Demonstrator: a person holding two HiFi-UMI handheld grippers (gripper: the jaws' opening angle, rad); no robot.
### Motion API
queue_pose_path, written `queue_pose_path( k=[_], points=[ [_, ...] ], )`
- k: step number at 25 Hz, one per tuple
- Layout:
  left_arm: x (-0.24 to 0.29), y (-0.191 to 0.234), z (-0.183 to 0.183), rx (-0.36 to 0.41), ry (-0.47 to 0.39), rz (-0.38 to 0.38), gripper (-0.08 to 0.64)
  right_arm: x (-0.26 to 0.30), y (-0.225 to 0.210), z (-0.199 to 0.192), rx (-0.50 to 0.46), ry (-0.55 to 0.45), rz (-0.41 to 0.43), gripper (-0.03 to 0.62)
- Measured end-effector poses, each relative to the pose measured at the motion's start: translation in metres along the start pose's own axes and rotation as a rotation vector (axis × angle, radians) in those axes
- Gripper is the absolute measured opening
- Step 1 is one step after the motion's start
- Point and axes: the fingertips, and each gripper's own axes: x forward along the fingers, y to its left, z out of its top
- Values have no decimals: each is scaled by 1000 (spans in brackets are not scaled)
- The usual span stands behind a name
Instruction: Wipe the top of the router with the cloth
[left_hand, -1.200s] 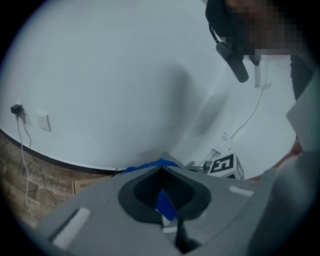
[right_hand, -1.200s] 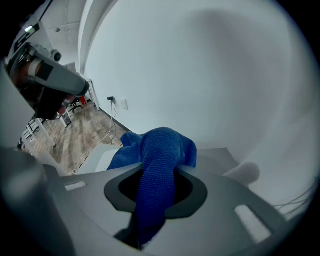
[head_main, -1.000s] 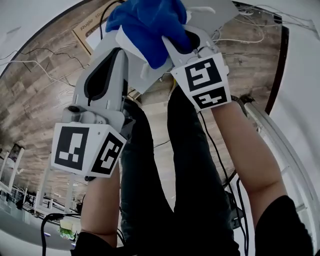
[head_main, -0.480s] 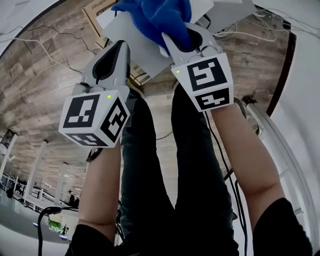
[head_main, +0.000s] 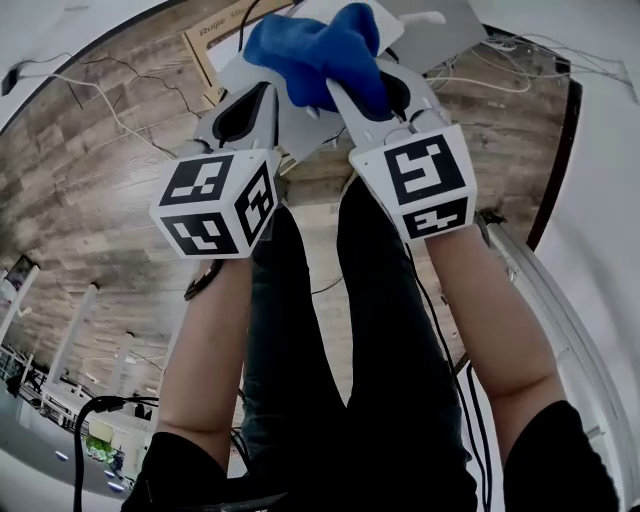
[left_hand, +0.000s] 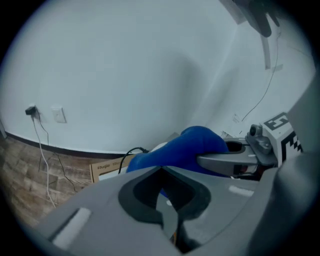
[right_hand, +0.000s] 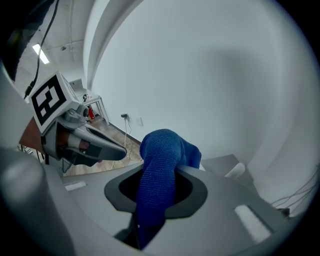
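cloth on the router, wipe stroke ready to run

a brown wood-plank floor (head_main: 90, 200) fills the head view, with the person's legs in dark trousers (head_main: 380, 350) running down the middle. at the far end, ahead of the legs, is the flat white plastic router (head_main: 450, 28), tilted, with its near edge between the two grippers. just beyond it on the left lies a tan cardboard box (head_main: 215, 35), and thin cables trail over the floor on both sides. a bunched blue knitted cloth (head_main: 315, 50) sits on the router's top face, between the two grippers

the right gripper (right_hand: 155, 200) has its fingers pinched on a fold of the cloth, and the rest billows out past the tips. the left gripper (left_hand: 165, 200) has its fingers drawn close together with only a thin pale sliver between them; that looks like the router's near edge held steady, though the view does not make it certain

judged from this, the wiping step is in hand: cloth against the top, router braced. the next move calls for the right gripper to drag the cloth across the top face with light, even pressure, keeping its pinch so the fold does not slip out, while the left keeps the router from tipping
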Motion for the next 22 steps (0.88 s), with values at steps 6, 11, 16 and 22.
queue_pose_path(
  k=[6, 11, 16, 22],
  points=[
    [-68, -58, 96, 69, -129, 58, 2, -98, -9, 88, -25, -114, 26, 107],
    [-132, -114, 152, 123, -219, 57, 2, -192, -2, 167, -82, -260, 13, 107],
    [-213, -181, 143, 182, -264, -19, 2, -299, 39, 181, -77, -372, -111, 107],
    [-412, -239, 35, 314, -379, -58, 0, -461, 208, 134, -21, -517, -205, 107]
  ],
)
